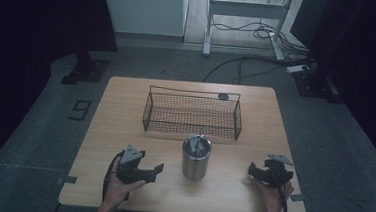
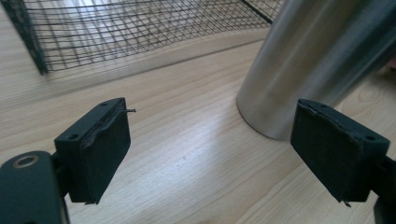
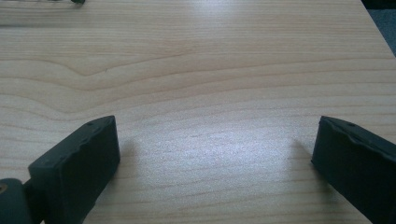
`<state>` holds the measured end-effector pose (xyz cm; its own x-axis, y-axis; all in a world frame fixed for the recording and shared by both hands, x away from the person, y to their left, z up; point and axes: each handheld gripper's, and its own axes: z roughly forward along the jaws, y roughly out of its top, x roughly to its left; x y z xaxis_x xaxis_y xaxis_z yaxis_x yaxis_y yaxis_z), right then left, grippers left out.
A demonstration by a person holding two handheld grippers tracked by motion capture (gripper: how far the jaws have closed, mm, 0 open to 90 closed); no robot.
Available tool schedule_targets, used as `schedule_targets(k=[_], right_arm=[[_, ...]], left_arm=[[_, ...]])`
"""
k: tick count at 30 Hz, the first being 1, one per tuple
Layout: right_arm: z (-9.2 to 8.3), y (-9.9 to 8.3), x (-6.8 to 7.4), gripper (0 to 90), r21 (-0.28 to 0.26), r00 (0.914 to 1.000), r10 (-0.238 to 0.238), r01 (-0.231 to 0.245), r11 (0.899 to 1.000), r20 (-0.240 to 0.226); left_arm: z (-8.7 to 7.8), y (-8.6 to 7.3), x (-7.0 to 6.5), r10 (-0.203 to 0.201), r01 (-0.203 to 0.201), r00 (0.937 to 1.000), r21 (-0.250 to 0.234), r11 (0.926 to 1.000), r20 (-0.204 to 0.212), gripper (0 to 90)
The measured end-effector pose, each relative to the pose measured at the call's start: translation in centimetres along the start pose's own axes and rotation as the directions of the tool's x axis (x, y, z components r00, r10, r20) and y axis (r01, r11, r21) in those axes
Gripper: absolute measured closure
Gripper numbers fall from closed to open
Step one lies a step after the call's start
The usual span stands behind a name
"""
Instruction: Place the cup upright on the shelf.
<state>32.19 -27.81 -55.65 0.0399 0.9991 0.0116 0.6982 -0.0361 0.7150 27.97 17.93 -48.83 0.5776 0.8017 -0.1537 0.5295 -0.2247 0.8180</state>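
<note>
A steel cylinder cup (image 1: 196, 159) stands at the table's front middle with utensils sticking up inside it. Behind it sits a black wire basket (image 1: 193, 115), which looks empty. My left gripper (image 1: 152, 172) rests at the front left, open, jaws pointing right toward the cup. In the left gripper view the cup (image 2: 317, 60) rises just past the right pad (image 2: 336, 156), and the basket (image 2: 140, 28) lies beyond. My right gripper (image 1: 254, 172) lies at the front right, open, with bare wood between its pads (image 3: 77, 168).
The wooden table (image 1: 124, 131) has bare surface on both sides of the cup. A small dark round object (image 1: 223, 96) lies behind the basket near the far edge. Beyond the table are a desk frame (image 1: 244, 20) and cables on the floor.
</note>
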Motion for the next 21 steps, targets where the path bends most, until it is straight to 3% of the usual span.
schedule_targets(k=[21], right_arm=[[0.0, 0.0, 0.0, 1.7, -0.003, 1.0000, 0.001, -0.001, 1.000, 0.004]], left_arm=[[1.8, 1.4, -3.4, 0.076, -0.078, 0.9945, 0.031, 0.9965, 0.073, 6.6]])
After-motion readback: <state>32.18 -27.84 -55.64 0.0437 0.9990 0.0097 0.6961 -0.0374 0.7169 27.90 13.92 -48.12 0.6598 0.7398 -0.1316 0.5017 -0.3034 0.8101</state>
